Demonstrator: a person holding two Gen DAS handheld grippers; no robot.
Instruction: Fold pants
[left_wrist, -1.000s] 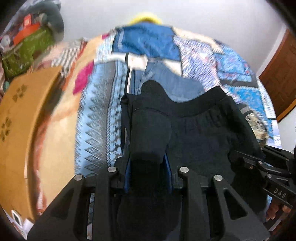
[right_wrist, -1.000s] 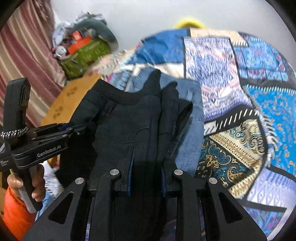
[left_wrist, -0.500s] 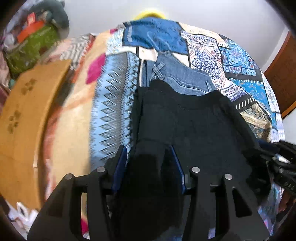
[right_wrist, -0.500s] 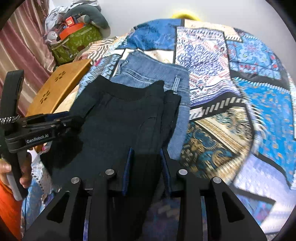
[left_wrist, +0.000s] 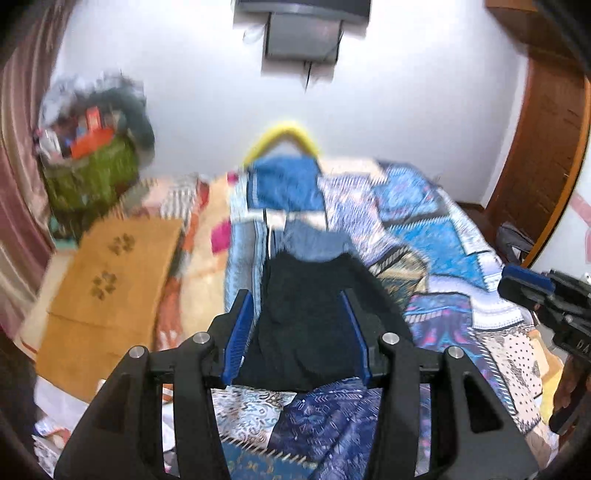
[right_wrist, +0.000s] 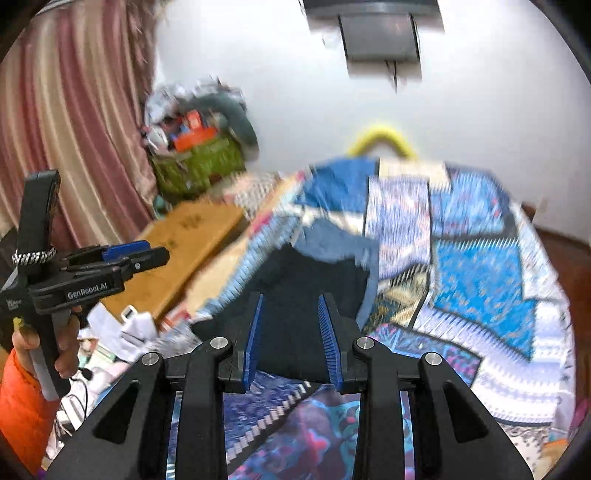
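Above black pants (left_wrist: 306, 317), both tongs (left_wrist: 301, 332) (right_wrist: 291, 334) spread, empty, angled downward.

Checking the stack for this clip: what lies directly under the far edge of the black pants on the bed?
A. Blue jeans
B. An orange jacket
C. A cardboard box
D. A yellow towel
A: blue jeans stick out from beneath the black pants on the patchwork bedspread.
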